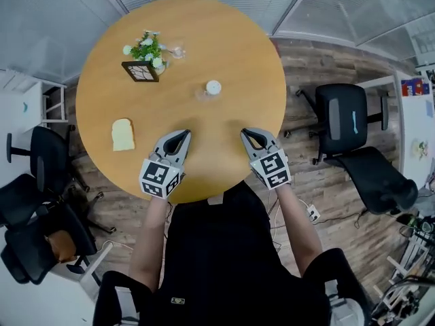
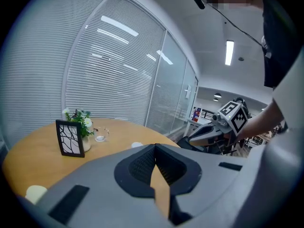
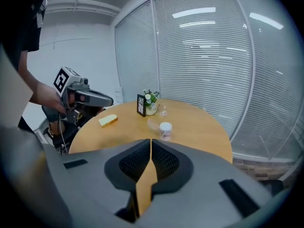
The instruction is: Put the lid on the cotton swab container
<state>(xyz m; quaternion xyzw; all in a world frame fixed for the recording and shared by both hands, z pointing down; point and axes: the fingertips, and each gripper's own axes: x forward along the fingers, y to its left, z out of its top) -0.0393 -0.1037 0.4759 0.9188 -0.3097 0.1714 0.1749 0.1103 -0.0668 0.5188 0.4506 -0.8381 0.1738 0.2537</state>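
The round wooden desk point(image 1: 224, 39) carries few things. The cotton swab container point(image 1: 213, 87), white at the top, stands upright near the middle, well apart from every edge. A clear piece, too faint to read, lies just beside it on its left.

The left tool point(image 1: 182, 134) and the right tool point(image 1: 246, 133) hover over the near edge, side by side and apart, tips pointing inward. Each has its jaws pressed together at the tips, with nothing between them. A broad stretch of bare wood separates both tools from the container.

A pale yellow block point(image 1: 122, 134) lies near the left edge, beside the left tool. Farther back on the left, a framed picture point(image 1: 141, 71), a pot of flowers point(image 1: 148, 47) and a small glass point(image 1: 177, 50) cluster together.

Off the right rim stands a black office chair point(image 1: 346, 114).
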